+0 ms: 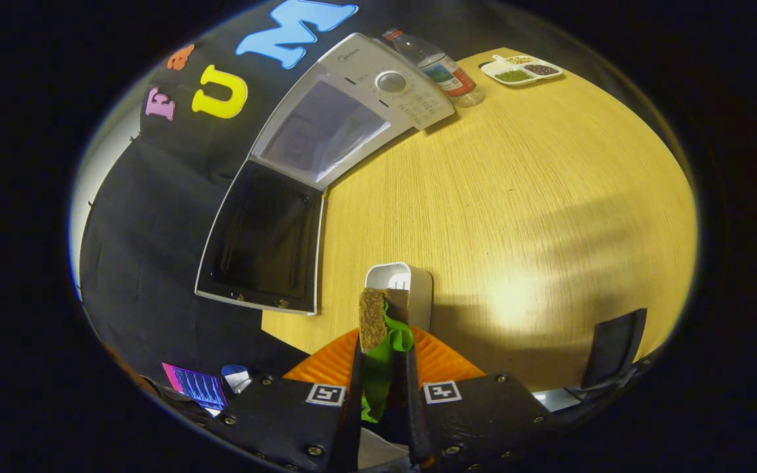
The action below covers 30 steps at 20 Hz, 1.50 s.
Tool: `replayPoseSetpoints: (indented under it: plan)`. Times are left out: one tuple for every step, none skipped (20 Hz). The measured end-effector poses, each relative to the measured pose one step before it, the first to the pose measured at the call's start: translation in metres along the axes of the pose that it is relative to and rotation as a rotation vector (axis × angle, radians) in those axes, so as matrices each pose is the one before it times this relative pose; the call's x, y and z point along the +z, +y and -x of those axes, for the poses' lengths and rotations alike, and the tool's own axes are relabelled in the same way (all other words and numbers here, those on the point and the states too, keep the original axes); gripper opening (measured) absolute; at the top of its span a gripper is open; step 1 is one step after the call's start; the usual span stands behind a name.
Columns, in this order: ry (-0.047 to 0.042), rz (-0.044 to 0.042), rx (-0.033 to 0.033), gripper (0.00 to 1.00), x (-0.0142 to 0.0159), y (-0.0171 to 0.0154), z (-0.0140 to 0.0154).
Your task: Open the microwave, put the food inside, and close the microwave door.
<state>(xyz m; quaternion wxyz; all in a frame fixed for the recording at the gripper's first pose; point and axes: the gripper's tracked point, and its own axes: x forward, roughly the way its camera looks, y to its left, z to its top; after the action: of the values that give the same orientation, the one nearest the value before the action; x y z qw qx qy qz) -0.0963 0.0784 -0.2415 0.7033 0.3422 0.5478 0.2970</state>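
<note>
My gripper [385, 328] is shut on the food [373, 318], a brown slice with a green leaf hanging from it, held upright between the fingers. Under the fingers lies an orange ribbed plate [447, 361] at the near edge of the wooden table [516, 210]. The white microwave [359, 98] stands well beyond the fingers, to the far left against the black cloth. Its door [263, 240] is swung fully open toward me, and the pale cavity [319, 131] shows behind it.
A white cup [414, 282] stands just past the fingertips. Beside the microwave's dial side is a plastic bottle [444, 69], and further on a white divided tray [523, 69] with beans. A black stand [615, 348] sits near the table's right front edge. A lit screen [198, 387] lies below the table.
</note>
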Motion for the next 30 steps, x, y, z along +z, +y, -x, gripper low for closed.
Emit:
replayPoseSetpoints:
  plan:
    - [-0.0165,-0.00286,0.01066,0.29,0.00339,0.00579,0.00428]
    - [-0.02478,-0.00187,0.00688,0.29,0.00443,0.0059,0.00368]
    - [-0.02004,0.00276,0.00555,0.29,0.00403,0.00602,0.00261]
    - [-0.02143,0.00004,0.003,0.29,0.00471,0.00659,0.00128]
    - [-0.02201,0.00063,0.00248,0.29,0.00512,0.00652,0.00032]
    - [-0.02326,0.00078,0.00411,0.29,0.00526,0.00718,-0.00156]
    - [-0.02605,-0.00228,0.00339,0.29,0.00683,0.00737,-0.00189]
    - [-0.02947,-0.00535,-0.00167,0.29,0.00616,0.00715,-0.00203]
    - [-0.02621,-0.00715,-0.00007,0.29,0.00718,0.0075,-0.00351]
    - [-0.02495,-0.006,0.00489,0.29,0.00533,0.00882,-0.00536]
    - [-0.01931,-0.00377,0.00812,0.29,0.0058,0.00907,-0.00623]
    - [-0.01738,-0.00442,0.00505,0.29,0.00408,0.00849,-0.0055]
    - [-0.01435,-0.00089,0.00199,0.29,0.00408,0.00751,-0.00663]
    - [-0.01263,-0.00041,0.00123,0.28,0.00289,0.00683,-0.00684]
    - [-0.01516,0.00037,0.00132,0.29,0.00407,0.0064,-0.00794]
    - [-0.01183,-0.00186,0.00298,0.29,0.00211,0.00659,-0.00779]
    - [-0.01232,-0.00457,0.00433,0.29,0.00323,0.00615,-0.00798]
    - [-0.01625,-0.00433,0.00778,0.29,0.00304,0.00689,-0.00836]
    - [-0.01734,-0.0061,0.00892,0.29,0.00365,0.00694,-0.00742]
    - [-0.01637,-0.00422,0.00695,0.29,0.0027,0.00591,-0.00723]
    - [-0.01925,-0.00108,0.00557,0.29,0.00464,0.0054,-0.00832]
    - [-0.02103,-0.00071,0.00457,0.29,0.00398,0.00446,-0.00736]
    - [-0.02099,-0.00103,0.0026,0.29,0.00486,0.0035,-0.00908]
    - [-0.02341,0.00029,0.00282,0.29,0.00413,0.0035,-0.00659]
    - [-0.02368,0.00013,0.00333,0.29,0.00531,0.00203,-0.00832]
    - [-0.0218,-0.00056,0.00407,0.28,0.00425,0.00236,-0.00751]
    - [-0.02771,-0.004,0.00336,0.29,0.0053,0.002,-0.00648]
    - [-0.02246,-0.00537,-0.00105,0.29,0.00482,-0.00016,-0.00671]
    - [-0.01655,-0.00281,-0.00715,0.29,0.00385,-0.00253,-0.00792]
    - [-0.01613,0.00109,-0.00871,0.29,0.00221,-0.00376,-0.00913]
